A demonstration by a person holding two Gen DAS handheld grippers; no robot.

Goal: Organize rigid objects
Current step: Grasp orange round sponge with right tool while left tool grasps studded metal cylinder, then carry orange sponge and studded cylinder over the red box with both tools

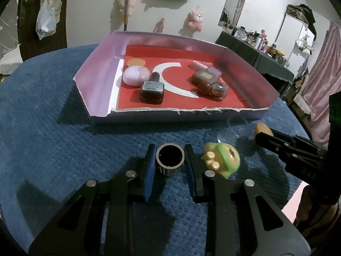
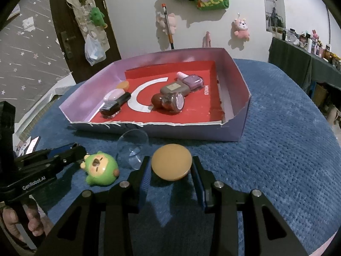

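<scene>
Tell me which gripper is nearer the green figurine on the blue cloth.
Left, narrowly. The left gripper, shut on the ribbed cap, has one finger right beside the green figurine. The right gripper holds the tan disc, with the clear dome in between.

I see a small ribbed silver cap (image 1: 169, 159), upright w/ dark open top, on the blue cloth. Beside it a green-hooded figurine (image 1: 222, 159) lies on its side, a clear dome (image 2: 132, 147) just behind. A tan round disc (image 2: 171, 161) sits flat. In the shallow box (image 2: 238, 98): black bottle (image 1: 151, 87), white pod (image 1: 136, 75), brown bottles (image 2: 170, 98), lilac bottle (image 2: 191, 80), all lying down.
</scene>
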